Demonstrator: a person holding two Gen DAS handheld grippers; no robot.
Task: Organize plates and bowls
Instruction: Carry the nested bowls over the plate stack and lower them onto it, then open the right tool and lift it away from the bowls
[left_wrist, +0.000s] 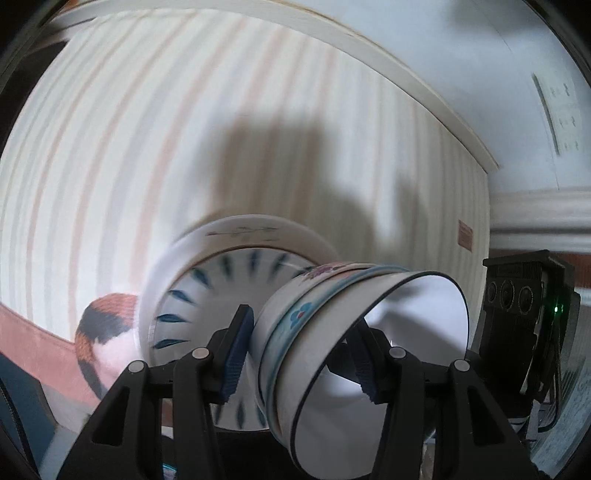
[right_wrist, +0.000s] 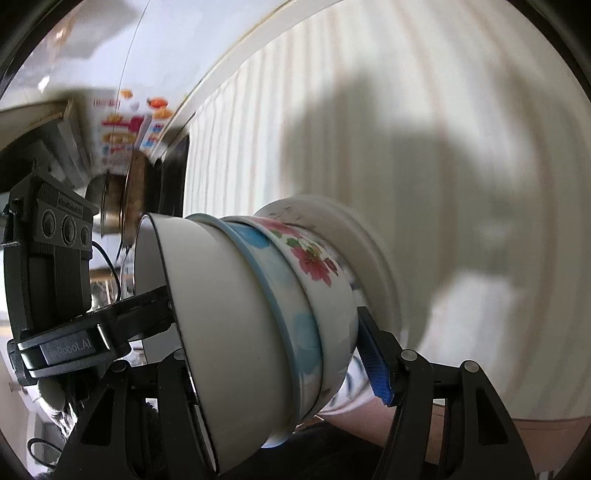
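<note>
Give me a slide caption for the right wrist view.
Right gripper and left gripper clamp a nested stack of bowls above the striped tablecloth.

Three bowls (right_wrist: 258, 317) are sitting nested one in another, tipped on their side above the striped tablecloth (left_wrist: 147, 129). The left hand-held gripper (left_wrist: 299, 354) and right hand-held gripper (right_wrist: 280, 354) are each straddling the stack's wall. A plate (left_wrist: 207, 295) is lying just behind the stack.
</note>
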